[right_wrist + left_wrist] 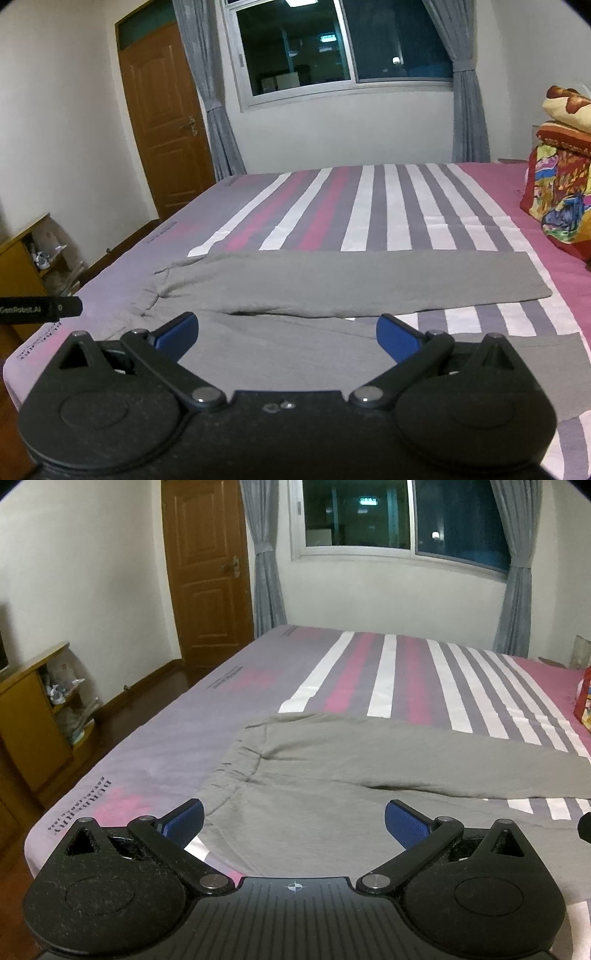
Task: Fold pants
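Where the left gripper [294, 821] and right gripper [287, 338] hover, jaws spread wide and empty, their bodies hide the near edge of the grey pants [332, 284]. Pants lie flat across the striped bed [369, 206], legs apart. Folded colourful bedding [561, 192] sits beyond.
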A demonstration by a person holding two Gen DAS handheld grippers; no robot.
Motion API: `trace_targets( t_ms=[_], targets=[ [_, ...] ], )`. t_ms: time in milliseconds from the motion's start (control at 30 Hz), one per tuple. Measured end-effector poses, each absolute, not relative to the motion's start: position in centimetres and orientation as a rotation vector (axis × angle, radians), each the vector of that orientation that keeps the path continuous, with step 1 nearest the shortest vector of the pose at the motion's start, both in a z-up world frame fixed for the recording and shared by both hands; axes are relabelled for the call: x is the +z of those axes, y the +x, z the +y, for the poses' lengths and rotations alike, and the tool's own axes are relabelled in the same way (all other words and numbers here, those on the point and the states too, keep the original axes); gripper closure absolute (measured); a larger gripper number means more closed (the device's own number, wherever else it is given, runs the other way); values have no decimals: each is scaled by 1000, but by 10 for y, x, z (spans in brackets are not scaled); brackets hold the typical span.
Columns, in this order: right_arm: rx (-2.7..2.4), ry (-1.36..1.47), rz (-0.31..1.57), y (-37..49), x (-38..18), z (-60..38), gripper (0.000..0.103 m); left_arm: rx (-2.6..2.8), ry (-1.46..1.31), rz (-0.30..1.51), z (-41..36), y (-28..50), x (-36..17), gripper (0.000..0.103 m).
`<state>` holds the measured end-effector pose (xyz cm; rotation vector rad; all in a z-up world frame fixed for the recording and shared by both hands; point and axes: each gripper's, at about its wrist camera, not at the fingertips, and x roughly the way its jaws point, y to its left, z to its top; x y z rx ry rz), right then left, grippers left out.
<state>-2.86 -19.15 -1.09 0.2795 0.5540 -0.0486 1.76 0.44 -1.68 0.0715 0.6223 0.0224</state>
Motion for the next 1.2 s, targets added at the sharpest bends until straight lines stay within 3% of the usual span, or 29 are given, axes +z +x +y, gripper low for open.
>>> trace_targets(
  t_ms=[1200],
  targets=[
    [111,203,582,40,-33,-179,0,63,107,704,13,112,-58,0]
  ],
)
